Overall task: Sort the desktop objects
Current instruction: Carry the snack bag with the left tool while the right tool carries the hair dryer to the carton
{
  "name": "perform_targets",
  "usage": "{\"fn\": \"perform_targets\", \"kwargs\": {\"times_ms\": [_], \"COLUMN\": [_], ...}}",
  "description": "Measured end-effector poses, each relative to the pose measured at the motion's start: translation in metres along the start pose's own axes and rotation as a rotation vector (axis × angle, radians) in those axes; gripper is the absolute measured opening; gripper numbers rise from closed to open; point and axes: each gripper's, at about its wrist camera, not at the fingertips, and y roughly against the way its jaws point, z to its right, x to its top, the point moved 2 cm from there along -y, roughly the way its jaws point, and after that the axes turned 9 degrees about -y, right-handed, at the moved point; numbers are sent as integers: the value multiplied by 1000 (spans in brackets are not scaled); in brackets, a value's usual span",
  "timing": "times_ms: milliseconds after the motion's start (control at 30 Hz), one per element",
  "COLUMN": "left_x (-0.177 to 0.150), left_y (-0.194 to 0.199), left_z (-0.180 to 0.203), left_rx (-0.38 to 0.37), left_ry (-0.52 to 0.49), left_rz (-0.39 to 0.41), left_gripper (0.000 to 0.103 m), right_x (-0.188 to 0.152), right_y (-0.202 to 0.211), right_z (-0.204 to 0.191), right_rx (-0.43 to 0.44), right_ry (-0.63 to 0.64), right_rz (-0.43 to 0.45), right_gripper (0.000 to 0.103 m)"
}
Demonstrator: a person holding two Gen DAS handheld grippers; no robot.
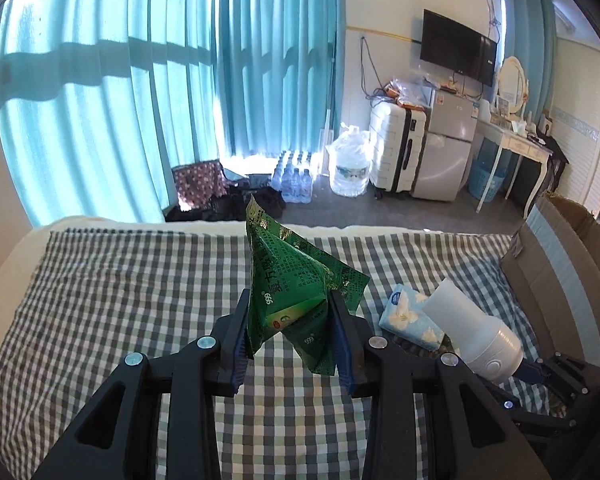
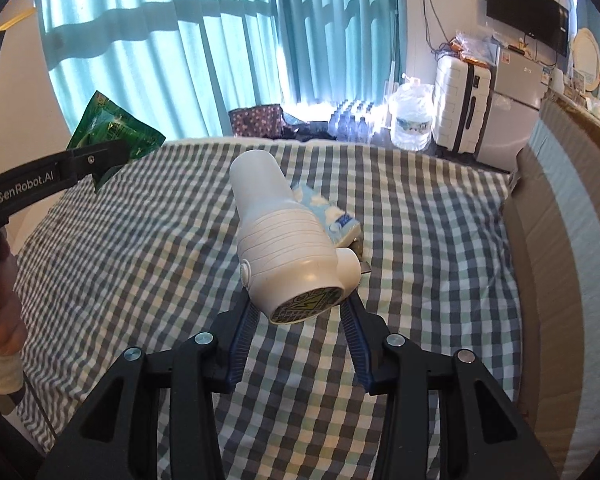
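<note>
A crumpled green sachet (image 1: pixel 296 280) is clamped between the blue pads of the left gripper (image 1: pixel 290 332) and is held clear above the checked bedcover (image 1: pixel 120 288). A white hair dryer (image 2: pixel 288 240) is gripped at its rear end by the right gripper (image 2: pixel 300 312), with its nozzle pointed toward the far edge of the bed; it too is raised off the cover. A blue tissue pack (image 1: pixel 410 316) with white flowers is seen lying on the bedcover just beyond the dryer, and small dark beads are glimpsed beside it. An open cardboard box (image 1: pixel 560 264) stands at the right edge of the bed; what lies inside cannot be made out. On the floor beyond, a large water jug (image 1: pixel 348 164) is seen beside a white suitcase (image 1: pixel 396 148).
</note>
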Motion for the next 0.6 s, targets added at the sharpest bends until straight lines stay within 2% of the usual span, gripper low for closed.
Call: {"fn": "perform_targets", "kwargs": {"times_ms": [300, 600], "left_x": [18, 26], "left_y": [47, 74], "left_z": [-5, -8], "left_rx": [-2, -7], "left_ry": [-17, -9], "left_rz": [103, 135], "left_gripper": [36, 36], "right_x": [15, 25], "right_y": [39, 86], "right_z": [-3, -14], "right_rx": [-15, -17], "right_ry": [-29, -8], "right_rz": [116, 231], "right_gripper": [42, 42]}}
